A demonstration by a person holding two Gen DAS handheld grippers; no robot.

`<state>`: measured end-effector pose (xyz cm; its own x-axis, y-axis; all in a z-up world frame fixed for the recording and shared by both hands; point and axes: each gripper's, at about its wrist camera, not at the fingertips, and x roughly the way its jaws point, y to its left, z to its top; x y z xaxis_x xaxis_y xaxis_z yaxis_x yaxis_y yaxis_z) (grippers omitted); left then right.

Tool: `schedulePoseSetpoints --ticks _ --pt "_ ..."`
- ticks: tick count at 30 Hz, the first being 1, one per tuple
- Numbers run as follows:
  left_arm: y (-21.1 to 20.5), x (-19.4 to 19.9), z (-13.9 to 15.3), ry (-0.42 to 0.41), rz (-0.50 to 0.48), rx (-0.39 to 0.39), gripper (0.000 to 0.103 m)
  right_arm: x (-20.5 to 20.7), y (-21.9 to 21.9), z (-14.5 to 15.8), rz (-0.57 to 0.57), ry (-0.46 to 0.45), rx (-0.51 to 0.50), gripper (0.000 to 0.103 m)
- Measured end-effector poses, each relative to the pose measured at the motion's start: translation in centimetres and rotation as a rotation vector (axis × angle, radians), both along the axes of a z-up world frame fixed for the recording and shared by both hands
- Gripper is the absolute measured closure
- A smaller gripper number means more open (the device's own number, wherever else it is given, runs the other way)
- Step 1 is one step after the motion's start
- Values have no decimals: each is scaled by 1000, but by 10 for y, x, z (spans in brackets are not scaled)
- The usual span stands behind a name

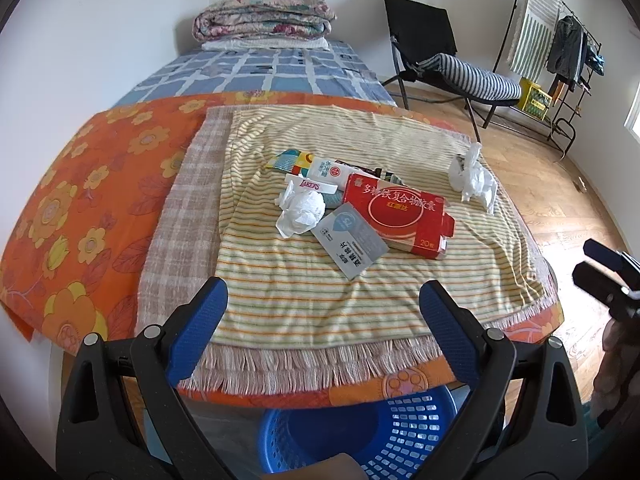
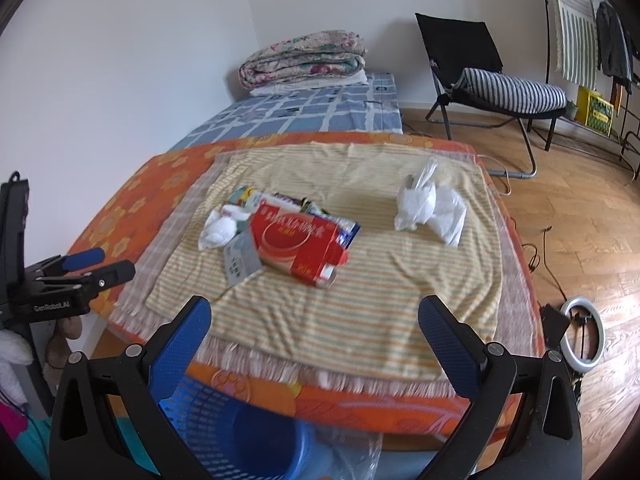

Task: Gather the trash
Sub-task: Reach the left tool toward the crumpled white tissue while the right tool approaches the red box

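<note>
Trash lies in a pile on a striped towel [image 1: 320, 304] on the bed: a red box [image 1: 400, 216] [image 2: 300, 244], a crumpled white tissue [image 1: 300, 210] [image 2: 218, 232], a grey card packet [image 1: 350, 242] and several wrappers behind [image 1: 320, 166]. A white plastic bag wad [image 1: 472, 178] [image 2: 430, 210] lies apart at the right. A blue mesh basket [image 1: 360, 436] [image 2: 224, 428] stands on the floor below the bed edge. My left gripper [image 1: 322, 312] is open and empty, short of the pile. My right gripper [image 2: 314, 324] is open and empty, above the towel's near edge.
An orange floral sheet [image 1: 80, 208] covers the bed under the towel. A folded quilt [image 1: 264, 14] lies at the far end. A black chair [image 1: 440, 56] with a striped cushion and a clothes rack [image 1: 560, 48] stand right. A ring light [image 2: 582, 336] lies on the wood floor.
</note>
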<state>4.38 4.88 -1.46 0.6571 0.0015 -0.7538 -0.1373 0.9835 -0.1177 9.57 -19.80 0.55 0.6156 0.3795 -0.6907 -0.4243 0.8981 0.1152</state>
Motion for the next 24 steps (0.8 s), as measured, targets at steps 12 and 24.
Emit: schedulePoseSetpoints --ticks 12,24 --pt "37 72 -23 60 24 -49 18 59 39 -27 175 65 51 0" --pt "63 125 -60 140 74 -140 29 103 63 -54 182 131 -17 0"
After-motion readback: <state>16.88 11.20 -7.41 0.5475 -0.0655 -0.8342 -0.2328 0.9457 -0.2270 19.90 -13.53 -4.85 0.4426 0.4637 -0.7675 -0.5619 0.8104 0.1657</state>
